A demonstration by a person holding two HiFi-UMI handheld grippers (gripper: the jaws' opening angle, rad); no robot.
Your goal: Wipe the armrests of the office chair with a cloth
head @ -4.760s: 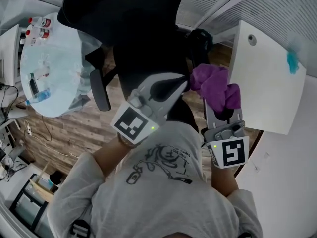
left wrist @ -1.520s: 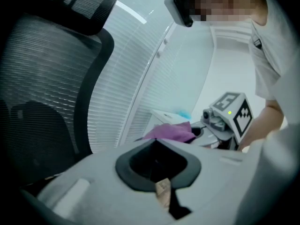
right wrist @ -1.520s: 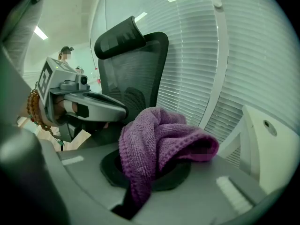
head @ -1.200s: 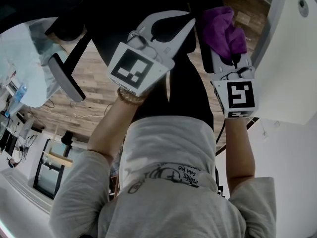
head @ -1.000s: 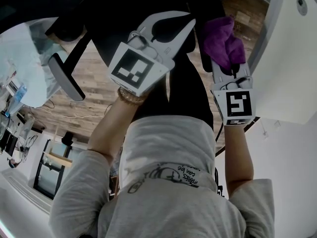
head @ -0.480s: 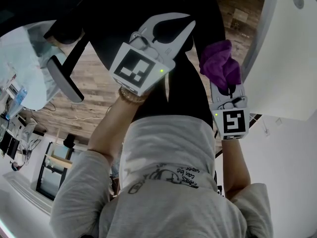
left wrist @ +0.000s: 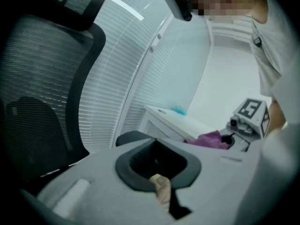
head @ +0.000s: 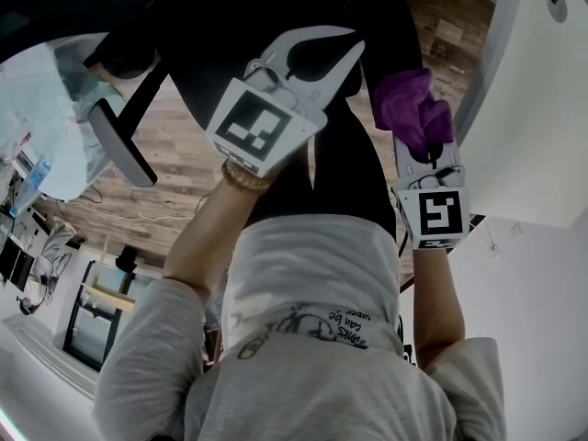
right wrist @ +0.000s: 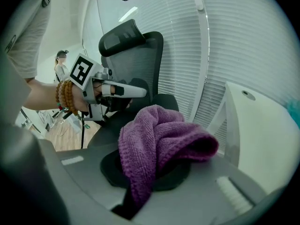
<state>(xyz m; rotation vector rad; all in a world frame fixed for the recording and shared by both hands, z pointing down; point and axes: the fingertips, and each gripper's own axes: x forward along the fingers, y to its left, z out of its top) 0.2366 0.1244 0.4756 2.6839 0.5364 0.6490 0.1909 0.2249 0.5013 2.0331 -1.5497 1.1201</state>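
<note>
Right gripper (head: 421, 145), two o'clock: fingers pinch a crumpled purple terry cloth (head: 409, 107) near the black mesh office chair (right wrist: 140, 62). Left gripper (head: 356, 42), twelve o'clock: fingers closed, empty.

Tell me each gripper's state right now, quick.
Left gripper: shut, nothing between its jaws.
Right gripper: shut on the purple cloth.

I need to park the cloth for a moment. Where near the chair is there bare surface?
The white desktop, right of the right gripper holding the purple cloth, is bare. Wood floor shows open beyond the armrest. Between it and the left gripper, over the black chair, is crowded.
</note>
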